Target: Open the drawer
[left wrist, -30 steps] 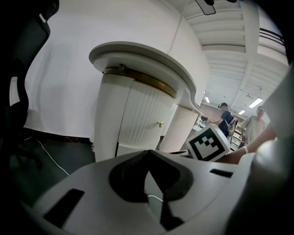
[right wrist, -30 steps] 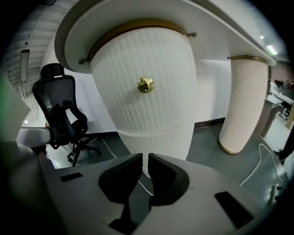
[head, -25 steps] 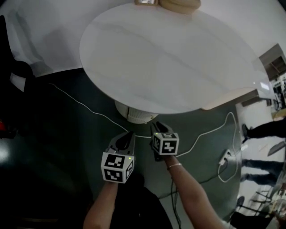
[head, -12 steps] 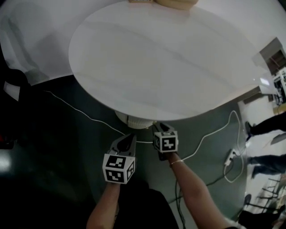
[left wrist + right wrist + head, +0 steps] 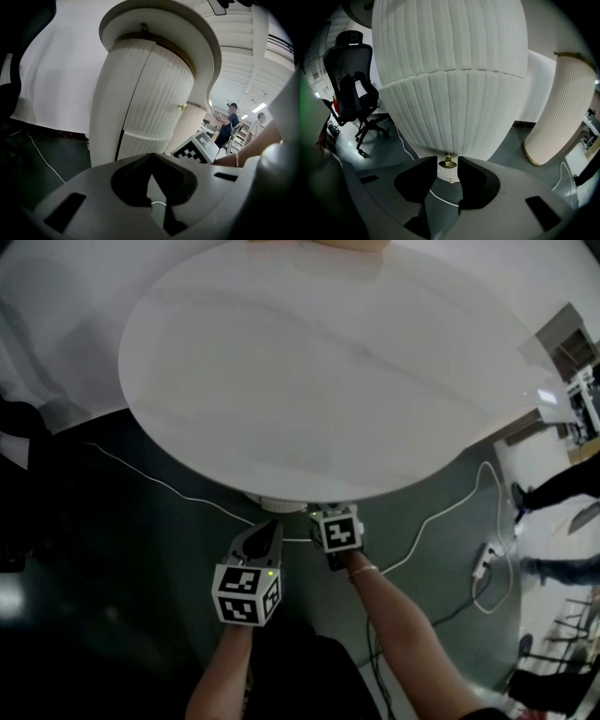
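Note:
A round white table (image 5: 328, 362) stands on a ribbed white pedestal (image 5: 450, 70). The pedestal's lower panel (image 5: 450, 117) is the drawer front and carries a small brass knob (image 5: 448, 161). My right gripper (image 5: 448, 165) points steeply down at it. Its jaws are opening, with the knob between the fingertips and neither pad pressing on it. In the head view the right gripper (image 5: 325, 512) reaches under the table's rim. My left gripper (image 5: 272, 525) hangs beside it, a little short of the pedestal (image 5: 140, 108), its fingertips (image 5: 149, 162) together and holding nothing.
A thin white cable (image 5: 169, 470) runs over the dark floor past the pedestal. A black office chair (image 5: 354, 93) stands to the left, a second ribbed column (image 5: 555, 112) to the right. A power strip (image 5: 484, 559) lies at right, where people (image 5: 562, 488) stand.
Both grippers have sunk and closed in on the pedestal. The right gripper's tips now sit under the table's rim.

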`<action>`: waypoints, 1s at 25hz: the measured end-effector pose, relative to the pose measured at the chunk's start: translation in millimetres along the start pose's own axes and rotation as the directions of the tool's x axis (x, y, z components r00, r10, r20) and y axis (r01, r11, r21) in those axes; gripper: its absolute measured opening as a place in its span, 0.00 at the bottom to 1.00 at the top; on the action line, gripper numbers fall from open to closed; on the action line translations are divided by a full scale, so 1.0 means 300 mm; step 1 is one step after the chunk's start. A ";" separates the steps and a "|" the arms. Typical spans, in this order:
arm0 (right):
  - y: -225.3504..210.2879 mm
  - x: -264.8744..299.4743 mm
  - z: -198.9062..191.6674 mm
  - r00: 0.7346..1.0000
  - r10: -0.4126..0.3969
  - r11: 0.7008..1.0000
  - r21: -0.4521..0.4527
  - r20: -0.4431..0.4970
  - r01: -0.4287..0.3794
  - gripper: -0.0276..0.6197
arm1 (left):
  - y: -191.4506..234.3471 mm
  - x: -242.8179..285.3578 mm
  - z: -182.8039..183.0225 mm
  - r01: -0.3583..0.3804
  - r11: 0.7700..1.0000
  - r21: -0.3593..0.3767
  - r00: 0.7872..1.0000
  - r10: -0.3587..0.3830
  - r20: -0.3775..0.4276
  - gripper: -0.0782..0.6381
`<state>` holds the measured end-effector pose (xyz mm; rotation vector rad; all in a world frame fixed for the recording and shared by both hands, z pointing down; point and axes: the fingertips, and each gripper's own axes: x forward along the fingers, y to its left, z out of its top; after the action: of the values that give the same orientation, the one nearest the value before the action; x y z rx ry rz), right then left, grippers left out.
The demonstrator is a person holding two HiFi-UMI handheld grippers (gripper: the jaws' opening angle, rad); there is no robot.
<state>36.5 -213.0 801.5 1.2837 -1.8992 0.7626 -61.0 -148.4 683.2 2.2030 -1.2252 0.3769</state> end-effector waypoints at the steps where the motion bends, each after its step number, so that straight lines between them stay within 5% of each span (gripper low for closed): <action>1: -0.003 0.006 -0.002 1.000 -0.006 1.000 -0.010 -0.011 0.006 0.24 | 0.001 0.002 -0.002 0.000 1.000 -0.001 1.000 0.000 -0.002 0.11; 15: 0.004 0.005 -0.027 0.999 -0.012 0.998 -0.054 -0.042 0.010 0.21 | 0.000 0.000 -0.011 0.002 1.000 0.001 1.000 -0.002 -0.030 0.11; 25: 0.012 -0.077 -0.160 0.995 -0.019 0.999 -0.052 -0.095 0.014 0.21 | -0.065 -0.043 -0.028 0.007 1.000 -0.006 0.998 -0.007 -0.060 0.11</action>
<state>50.0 -162.1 809.7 1.2081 -1.8185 0.7486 -51.2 -126.6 676.5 2.1749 -1.1847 0.4335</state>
